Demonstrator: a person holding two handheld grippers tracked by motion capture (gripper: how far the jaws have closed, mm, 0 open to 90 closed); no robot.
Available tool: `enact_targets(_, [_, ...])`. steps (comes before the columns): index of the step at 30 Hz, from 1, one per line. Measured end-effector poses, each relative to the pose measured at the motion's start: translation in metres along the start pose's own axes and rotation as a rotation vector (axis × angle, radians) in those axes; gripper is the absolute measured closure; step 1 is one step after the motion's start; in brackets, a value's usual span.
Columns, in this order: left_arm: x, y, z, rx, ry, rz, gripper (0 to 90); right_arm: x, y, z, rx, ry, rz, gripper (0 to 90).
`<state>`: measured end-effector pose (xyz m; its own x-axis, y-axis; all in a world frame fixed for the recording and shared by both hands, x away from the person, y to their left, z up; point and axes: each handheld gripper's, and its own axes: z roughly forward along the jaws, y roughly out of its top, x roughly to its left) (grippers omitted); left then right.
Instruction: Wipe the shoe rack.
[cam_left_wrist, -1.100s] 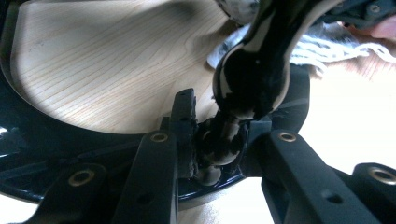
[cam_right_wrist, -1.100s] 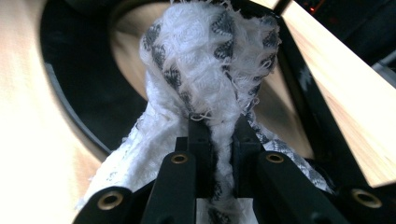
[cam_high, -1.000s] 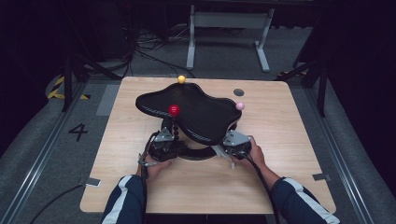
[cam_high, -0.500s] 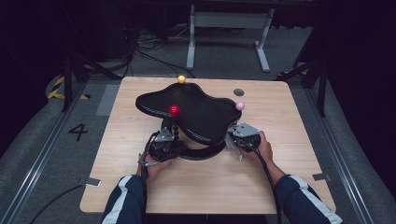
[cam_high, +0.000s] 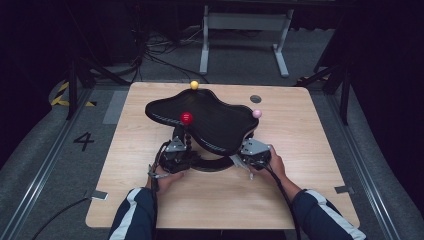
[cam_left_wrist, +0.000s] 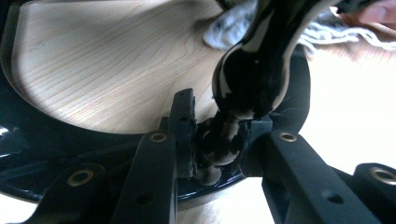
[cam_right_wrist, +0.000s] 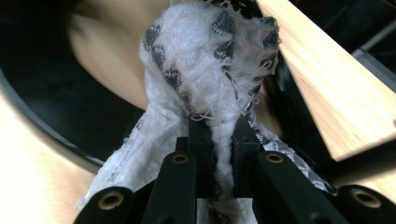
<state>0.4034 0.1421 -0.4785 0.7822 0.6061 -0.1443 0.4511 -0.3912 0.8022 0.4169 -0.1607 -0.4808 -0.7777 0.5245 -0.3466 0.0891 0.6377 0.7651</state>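
- The left gripper (cam_left_wrist: 212, 149) has its jaws clamped on a beaded black stem (cam_left_wrist: 218, 144) of the black stand (cam_high: 210, 120), low down near the ring-shaped base (cam_high: 212, 164). That stem is glossy and rounded, so it could roll or slide out of the pinch if the stand gets pushed sideways.
- The right gripper (cam_right_wrist: 218, 140) has its jaws nipped tight on a bunched white cloth (cam_right_wrist: 210, 70) with grey pattern, held at the near right of the base on the table (cam_high: 310, 195).
- The cloth's edge is frayed; loose threads could snag on the base or stem and drag the stand.
- Only a narrow fold sits between the jaws, so firm wiping could tug it free.
- The coloured balls, red (cam_high: 186, 118), yellow (cam_high: 194, 85) and pink (cam_high: 257, 113), seem to sit on the stand's tips, though the high view is too coarse to be sure; a jolt could knock them.
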Motion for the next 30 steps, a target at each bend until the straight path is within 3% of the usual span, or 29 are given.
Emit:
enact_targets(10, [0.000, 0.000, 0.000, 0.000, 0.000, 0.000, 72.5, 0.028, 0.014, 0.001, -0.031, 0.072, -0.057, 82.4])
enact_targets(18, [0.000, 0.000, -0.001, 0.008, 0.004, -0.008, 72.7, 0.029, 0.015, 0.001, -0.027, 0.056, -0.098, 82.1])
enact_targets(20, [0.000, 0.000, -0.001, 0.007, 0.004, -0.008, 72.7, 0.025, 0.013, 0.001, -0.016, 0.031, -0.108, 82.1])
enact_targets(24, [0.000, 0.000, 0.000, 0.001, 0.006, -0.009, 72.7, 0.007, 0.005, 0.001, 0.005, -0.014, -0.078, 82.1])
enact_targets(30, [0.000, 0.000, 0.000, 0.002, 0.006, -0.009, 72.8, -0.029, -0.016, -0.003, 0.050, -0.112, 0.035, 81.9])
